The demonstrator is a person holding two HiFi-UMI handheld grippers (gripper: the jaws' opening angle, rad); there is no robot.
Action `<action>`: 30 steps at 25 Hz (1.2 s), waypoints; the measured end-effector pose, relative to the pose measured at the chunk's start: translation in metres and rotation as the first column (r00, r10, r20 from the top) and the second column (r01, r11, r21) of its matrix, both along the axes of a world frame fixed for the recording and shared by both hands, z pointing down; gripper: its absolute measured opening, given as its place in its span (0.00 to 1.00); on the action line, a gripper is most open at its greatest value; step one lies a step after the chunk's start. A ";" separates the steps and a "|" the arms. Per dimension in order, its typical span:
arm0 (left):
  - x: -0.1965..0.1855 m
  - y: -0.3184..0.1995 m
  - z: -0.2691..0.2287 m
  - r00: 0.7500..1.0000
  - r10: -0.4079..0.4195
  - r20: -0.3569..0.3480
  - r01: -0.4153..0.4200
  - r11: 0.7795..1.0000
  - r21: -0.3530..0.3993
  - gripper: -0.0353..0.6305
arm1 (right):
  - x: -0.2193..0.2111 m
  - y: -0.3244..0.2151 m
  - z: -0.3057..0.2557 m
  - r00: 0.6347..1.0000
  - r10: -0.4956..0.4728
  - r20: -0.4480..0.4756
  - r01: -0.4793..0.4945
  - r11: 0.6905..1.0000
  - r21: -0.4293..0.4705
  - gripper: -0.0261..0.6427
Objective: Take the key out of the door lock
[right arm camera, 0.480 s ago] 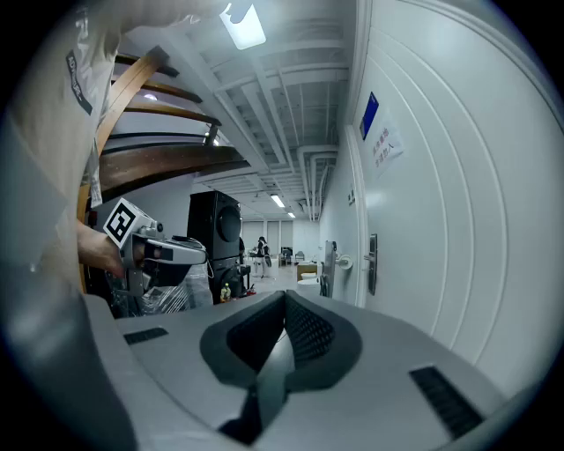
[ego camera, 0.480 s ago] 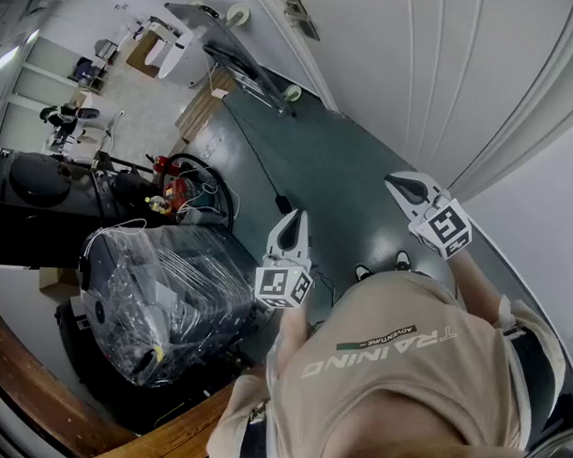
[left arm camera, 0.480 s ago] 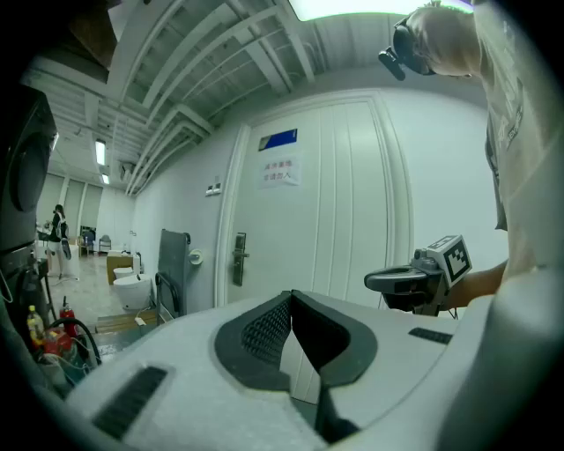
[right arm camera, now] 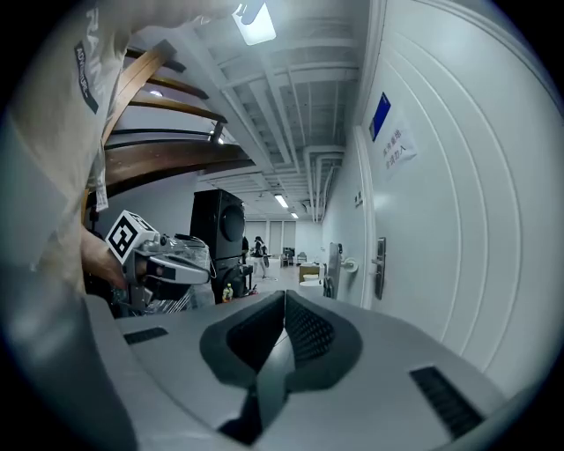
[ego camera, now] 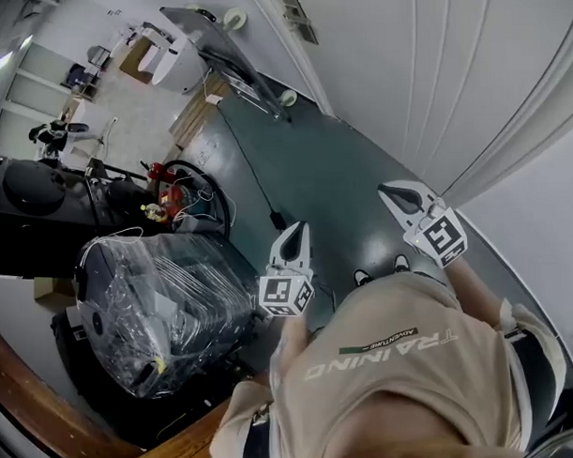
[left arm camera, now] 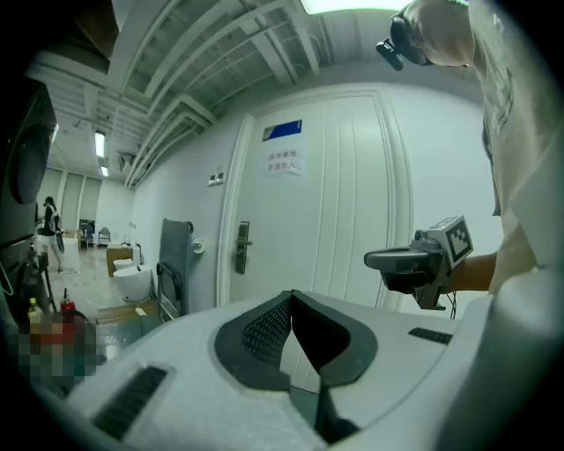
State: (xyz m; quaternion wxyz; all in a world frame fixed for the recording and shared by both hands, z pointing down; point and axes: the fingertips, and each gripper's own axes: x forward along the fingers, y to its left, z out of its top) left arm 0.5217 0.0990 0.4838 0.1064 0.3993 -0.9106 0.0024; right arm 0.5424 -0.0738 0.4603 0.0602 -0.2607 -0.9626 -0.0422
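The white door stands some way ahead of me, with a dark handle and lock plate at its left edge; any key there is too small to make out. The same handle appears in the right gripper view, far down the wall. My left gripper and right gripper hang side by side over the green floor, well short of the door. Both are shut with nothing between the jaws. Each sees the other: the right gripper and the left gripper.
A plastic-wrapped machine stands close on my left. A folded grey trolley leans on the wall by the door, with a white toilet past it. A black cable runs along the floor. A wooden rail curves behind me.
Both grippers sit slightly lower in the head view, and the whole scene has shifted a little. Their jaws stay shut.
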 end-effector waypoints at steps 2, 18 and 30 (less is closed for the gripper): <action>0.005 -0.007 0.006 1.000 0.008 -0.014 -0.008 1.000 0.005 0.07 | 0.004 0.000 0.000 1.000 -0.007 -0.007 0.007 1.000 -0.002 0.06; -0.007 -0.074 0.005 1.000 -0.017 -0.013 0.017 1.000 -0.008 0.07 | -0.022 -0.030 0.018 0.989 -0.146 -0.032 0.145 0.989 -0.030 0.06; -0.066 -0.048 0.008 0.999 0.046 0.008 -0.046 0.999 0.011 0.07 | -0.058 0.008 0.013 0.995 -0.101 0.003 0.101 0.994 -0.027 0.06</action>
